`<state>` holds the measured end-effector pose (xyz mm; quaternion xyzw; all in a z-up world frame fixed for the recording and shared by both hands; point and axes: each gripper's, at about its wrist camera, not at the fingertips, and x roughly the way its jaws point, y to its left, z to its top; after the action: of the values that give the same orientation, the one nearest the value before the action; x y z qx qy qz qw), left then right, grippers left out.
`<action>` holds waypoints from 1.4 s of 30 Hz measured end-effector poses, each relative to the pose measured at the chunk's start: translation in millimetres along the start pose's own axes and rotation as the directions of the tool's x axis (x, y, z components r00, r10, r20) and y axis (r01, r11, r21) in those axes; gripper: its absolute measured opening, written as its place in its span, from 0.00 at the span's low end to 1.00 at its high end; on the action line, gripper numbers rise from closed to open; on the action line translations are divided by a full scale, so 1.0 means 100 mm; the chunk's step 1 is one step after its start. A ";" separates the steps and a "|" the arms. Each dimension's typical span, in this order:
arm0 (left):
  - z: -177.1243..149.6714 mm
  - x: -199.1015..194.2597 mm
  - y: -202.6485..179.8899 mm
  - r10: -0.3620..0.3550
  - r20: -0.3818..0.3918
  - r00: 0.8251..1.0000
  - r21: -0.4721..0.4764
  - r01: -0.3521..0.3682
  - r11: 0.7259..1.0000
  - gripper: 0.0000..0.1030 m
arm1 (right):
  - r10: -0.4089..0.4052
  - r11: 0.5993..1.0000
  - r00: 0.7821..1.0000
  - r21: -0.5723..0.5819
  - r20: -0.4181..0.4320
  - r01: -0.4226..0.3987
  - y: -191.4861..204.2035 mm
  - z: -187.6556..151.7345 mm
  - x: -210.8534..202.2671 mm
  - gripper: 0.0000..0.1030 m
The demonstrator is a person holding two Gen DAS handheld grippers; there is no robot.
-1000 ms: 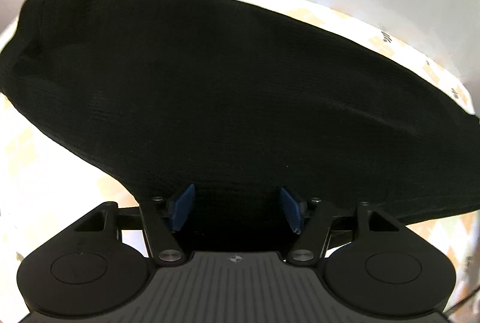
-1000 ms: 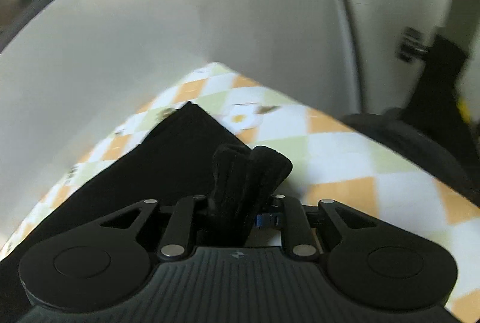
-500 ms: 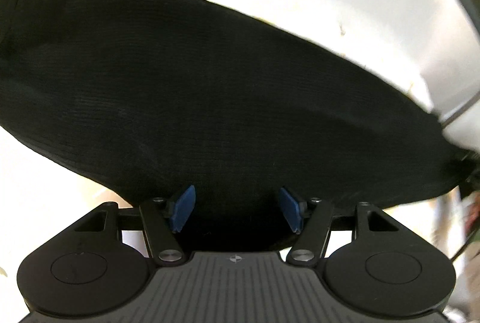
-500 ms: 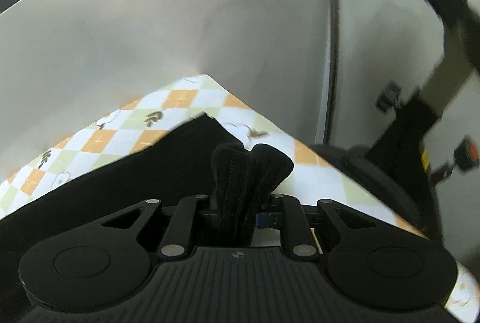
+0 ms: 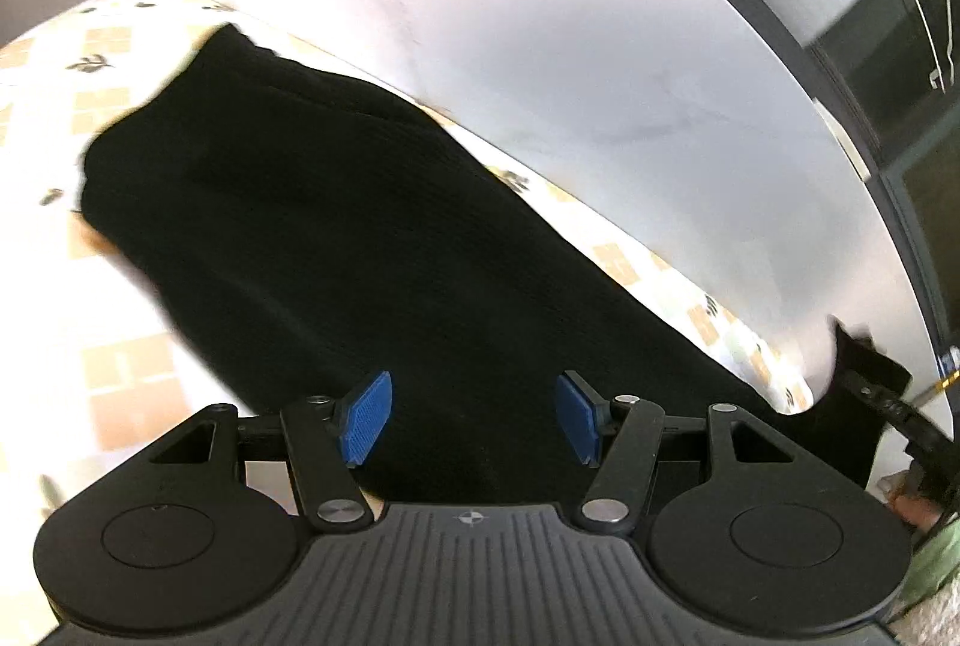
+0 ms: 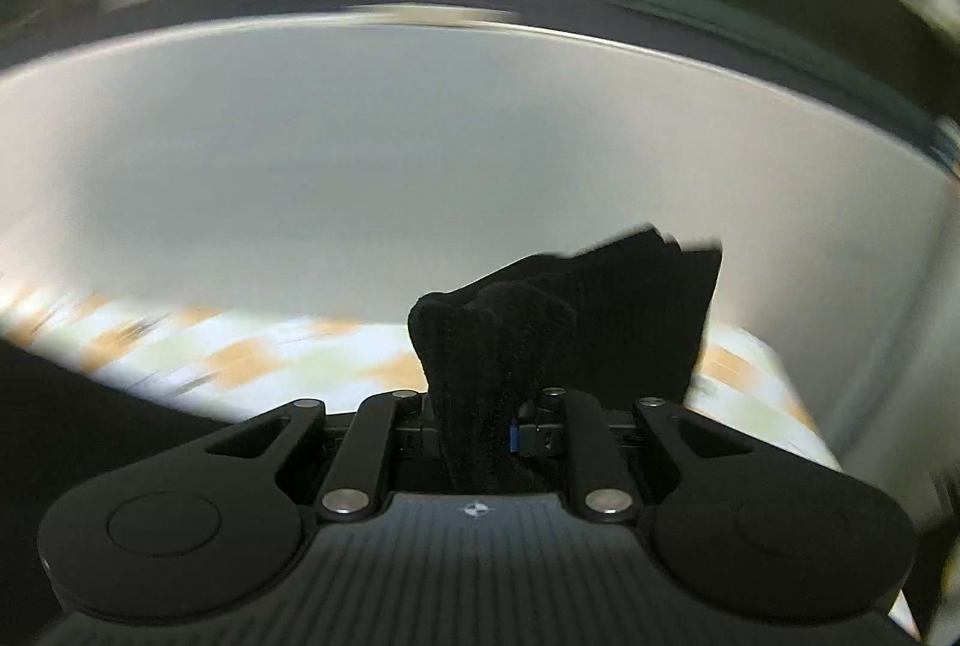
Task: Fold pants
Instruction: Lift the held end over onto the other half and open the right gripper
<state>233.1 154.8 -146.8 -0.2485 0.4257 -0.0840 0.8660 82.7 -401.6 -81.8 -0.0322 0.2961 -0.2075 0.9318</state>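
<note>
Both views have swung upward since earlier: right hand-held gripper (image 6: 480, 427) clamps bunched black pants (image 6: 489, 346); left hand-held gripper (image 5: 471, 418) gapes wide over them.

Both wrist views look low and close along their fingers, sharing the black pants (image 5: 372, 250) and checkered cloth (image 6: 252, 358)

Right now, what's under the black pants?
Under the pants is a checkered orange-and-white cloth, showing along both edges. Whatever lies beneath the fabric's middle is covered.
</note>
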 end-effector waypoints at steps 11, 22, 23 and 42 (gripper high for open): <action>-0.08 -0.30 0.66 0.017 0.007 1.000 -0.104 -0.016 0.994 0.61 | 0.216 0.916 0.930 -0.268 -0.297 -0.298 1.35 -0.69 0.26 0.16; -0.02 -0.16 0.82 -0.024 -0.017 1.000 -0.109 0.022 0.994 0.61 | 0.334 0.941 0.935 -0.007 -0.119 -0.337 1.06 -0.40 -0.07 0.16; 0.00 -0.13 0.82 -0.028 -0.022 0.999 -0.104 0.026 0.994 0.61 | 0.323 0.941 0.931 -0.044 -0.169 -0.334 1.14 -0.49 -0.03 0.16; 0.09 0.17 0.71 -0.065 -0.105 0.992 -0.042 0.061 0.997 0.61 | 0.286 0.917 0.910 -0.192 -0.299 -0.351 1.73 -0.92 -0.16 0.42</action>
<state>246.4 212.9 -189.3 -0.2735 0.4646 -0.1161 0.8342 82.8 -231.7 -180.3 -0.0680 0.4420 -0.0166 0.8943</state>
